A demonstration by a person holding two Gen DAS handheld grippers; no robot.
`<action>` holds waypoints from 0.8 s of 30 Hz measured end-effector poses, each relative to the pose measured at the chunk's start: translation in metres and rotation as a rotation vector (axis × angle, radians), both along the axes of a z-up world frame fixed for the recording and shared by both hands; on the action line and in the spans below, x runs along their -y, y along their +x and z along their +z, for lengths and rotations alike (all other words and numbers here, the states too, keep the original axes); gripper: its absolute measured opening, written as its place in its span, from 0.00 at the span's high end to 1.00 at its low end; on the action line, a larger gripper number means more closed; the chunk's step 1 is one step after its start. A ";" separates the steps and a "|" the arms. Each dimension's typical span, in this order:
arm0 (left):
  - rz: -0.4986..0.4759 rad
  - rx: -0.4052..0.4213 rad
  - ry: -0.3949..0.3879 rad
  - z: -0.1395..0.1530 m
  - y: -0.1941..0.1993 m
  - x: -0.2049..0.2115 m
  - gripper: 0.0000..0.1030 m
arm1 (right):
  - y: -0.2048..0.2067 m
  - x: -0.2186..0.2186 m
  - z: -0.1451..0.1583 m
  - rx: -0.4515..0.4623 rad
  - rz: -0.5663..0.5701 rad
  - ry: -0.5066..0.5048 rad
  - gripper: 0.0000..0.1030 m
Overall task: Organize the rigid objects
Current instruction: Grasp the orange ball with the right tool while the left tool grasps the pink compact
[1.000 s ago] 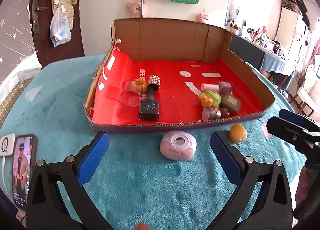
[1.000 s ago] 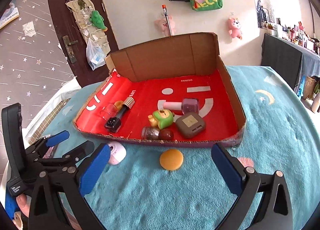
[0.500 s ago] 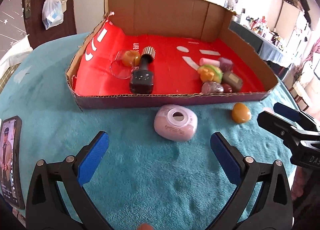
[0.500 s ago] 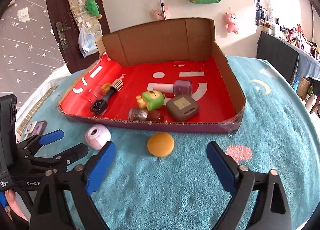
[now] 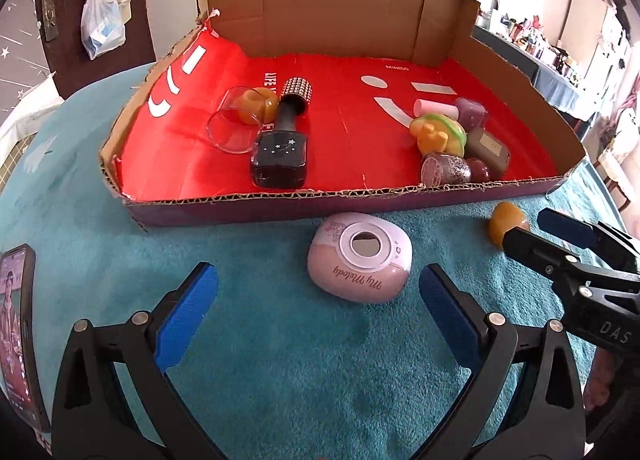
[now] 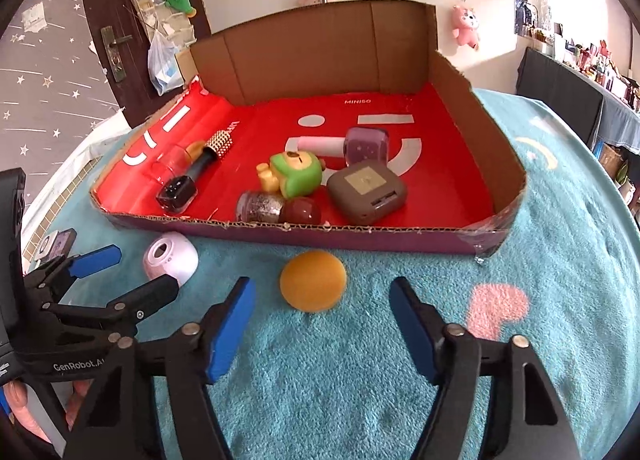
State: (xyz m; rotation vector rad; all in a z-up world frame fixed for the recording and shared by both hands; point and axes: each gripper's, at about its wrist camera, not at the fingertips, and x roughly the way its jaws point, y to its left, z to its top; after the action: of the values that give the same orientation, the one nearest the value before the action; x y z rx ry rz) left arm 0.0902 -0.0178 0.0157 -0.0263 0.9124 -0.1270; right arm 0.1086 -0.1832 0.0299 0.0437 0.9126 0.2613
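Observation:
A pink rounded case (image 5: 360, 262) with a small round mirror lies on the teal cloth just before the cardboard tray (image 5: 336, 202). My left gripper (image 5: 318, 310) is open, its blue pads on either side just short of the case. An orange disc (image 6: 313, 281) lies on the cloth in front of the tray. My right gripper (image 6: 322, 320) is open, just short of the disc. The pink case also shows in the right wrist view (image 6: 171, 258), and the disc in the left wrist view (image 5: 505, 224).
The red-lined tray holds a black bottle (image 5: 282, 148), a clear cup (image 5: 236, 124), a green-and-yellow toy (image 6: 294, 176), a brown case (image 6: 366, 192), a purple bottle (image 6: 366, 144) and a glitter jar (image 6: 262, 206). A phone (image 5: 16, 336) lies at the left edge.
Both grippers have moved forward and down toward the cloth. The pink case and the orange disc now sit closer to the open pads. The right gripper's pads stand closer together.

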 end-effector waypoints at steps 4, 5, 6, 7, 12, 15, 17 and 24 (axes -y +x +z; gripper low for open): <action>-0.006 -0.011 -0.008 -0.002 0.004 0.002 0.12 | 0.004 -0.004 -0.003 -0.006 0.010 -0.008 0.39; -0.012 -0.015 -0.008 -0.003 0.005 0.003 0.14 | 0.004 -0.005 -0.003 -0.007 0.012 -0.010 0.40; -0.018 -0.017 -0.007 -0.003 0.006 0.005 0.17 | 0.005 -0.006 -0.004 -0.006 0.015 -0.012 0.41; -0.025 -0.015 -0.004 -0.003 0.005 0.006 0.19 | 0.005 -0.007 -0.004 -0.007 0.016 -0.014 0.42; -0.057 -0.007 0.015 -0.003 0.004 0.014 0.33 | 0.010 -0.010 -0.007 -0.015 0.017 -0.016 0.45; -0.073 0.001 0.019 -0.001 0.004 0.017 0.45 | 0.012 -0.012 -0.008 -0.020 0.020 -0.016 0.51; -0.084 0.006 0.026 0.000 0.003 0.020 0.50 | 0.012 -0.013 -0.010 -0.024 0.020 -0.020 0.58; -0.091 0.021 0.030 0.002 -0.003 0.018 0.50 | 0.010 -0.013 -0.008 -0.021 0.017 -0.015 0.61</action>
State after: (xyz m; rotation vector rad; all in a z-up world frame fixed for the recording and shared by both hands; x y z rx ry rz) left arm 0.0870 -0.0362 0.0181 0.0443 0.8950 -0.1973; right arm 0.1190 -0.1707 0.0217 0.0247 0.9363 0.2704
